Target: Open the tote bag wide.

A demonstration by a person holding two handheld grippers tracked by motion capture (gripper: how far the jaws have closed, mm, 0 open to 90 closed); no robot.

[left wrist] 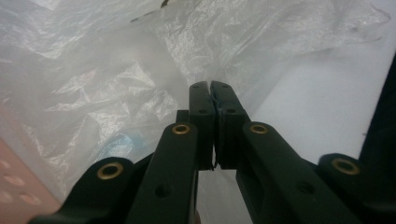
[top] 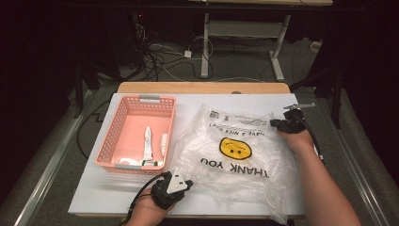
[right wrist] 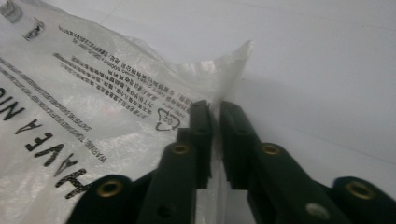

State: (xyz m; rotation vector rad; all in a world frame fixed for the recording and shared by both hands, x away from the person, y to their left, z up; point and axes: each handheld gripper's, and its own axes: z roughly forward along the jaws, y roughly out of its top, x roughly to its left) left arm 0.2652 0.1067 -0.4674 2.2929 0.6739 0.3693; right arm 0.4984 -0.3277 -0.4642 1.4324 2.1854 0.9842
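Lying crumpled across the white table (top: 94, 197), the clear plastic bag (top: 235, 155) with its yellow face and "THANK YOU" print stretches between the two grippers. Its printed far edge is pinched in the right gripper (right wrist: 215, 108), whose jaws are clamped on the film at the corner beside the small print. Its near wrinkled edge is caught in the left gripper (left wrist: 213, 88), jaws pressed together with a sliver of film between them. Just left of the left gripper sits a pink basket (top: 117, 136), touching the bag's side and holding a white tube (top: 147, 142) and a smaller one beside it.
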